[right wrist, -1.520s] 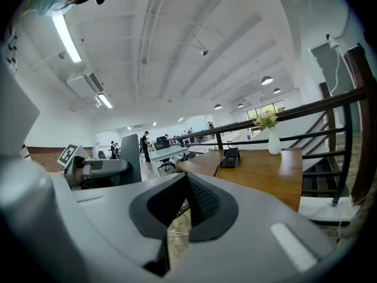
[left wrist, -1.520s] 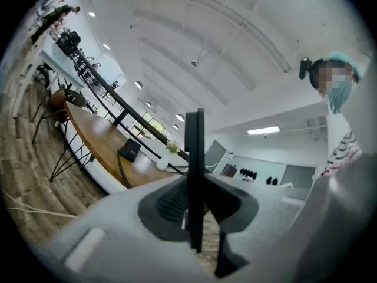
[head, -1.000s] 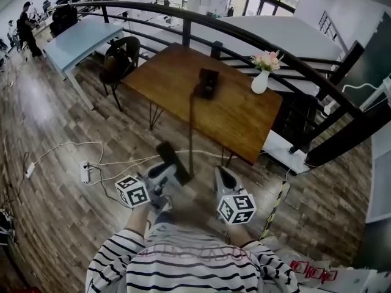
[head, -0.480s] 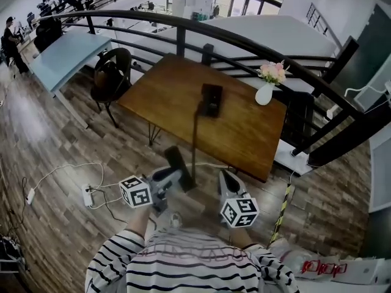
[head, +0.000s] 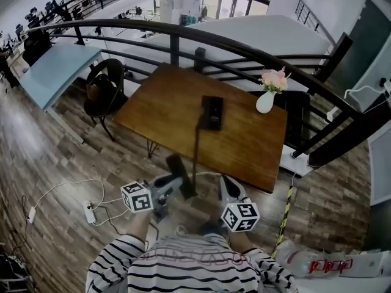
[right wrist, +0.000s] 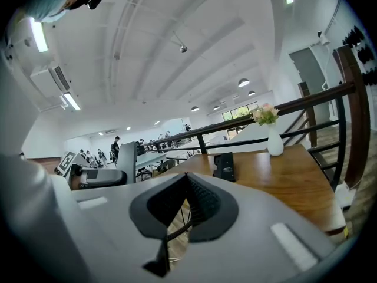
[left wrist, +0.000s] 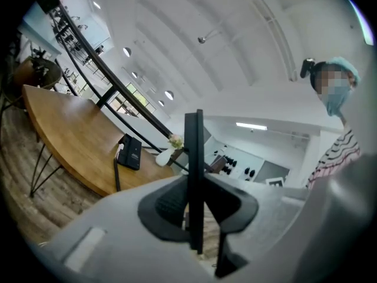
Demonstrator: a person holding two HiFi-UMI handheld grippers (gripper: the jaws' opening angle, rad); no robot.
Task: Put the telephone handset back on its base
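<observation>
The black telephone base (head: 212,112) lies near the middle of the wooden table (head: 165,108). A dark cord (head: 196,145) runs from it over the table's near edge down to the black handset (head: 181,176). My left gripper (head: 173,186) is shut on the handset, holding it in the air in front of the table. In the left gripper view the handset (left wrist: 194,181) shows edge-on as a thin black bar between the jaws, with the base (left wrist: 131,152) farther off. My right gripper (head: 228,187) is shut on nothing beside it; the right gripper view shows the base (right wrist: 224,165) ahead.
A white vase with pink flowers (head: 266,99) stands at the table's far right. A dark railing (head: 183,35) curves behind the table. A chair (head: 101,93) sits at the table's left end. A power strip with cables (head: 90,211) lies on the wood floor.
The person has stepped toward the table, which now lies closer in the head view. Both grippers keep their place before the body, and the left one still holds the handset.
</observation>
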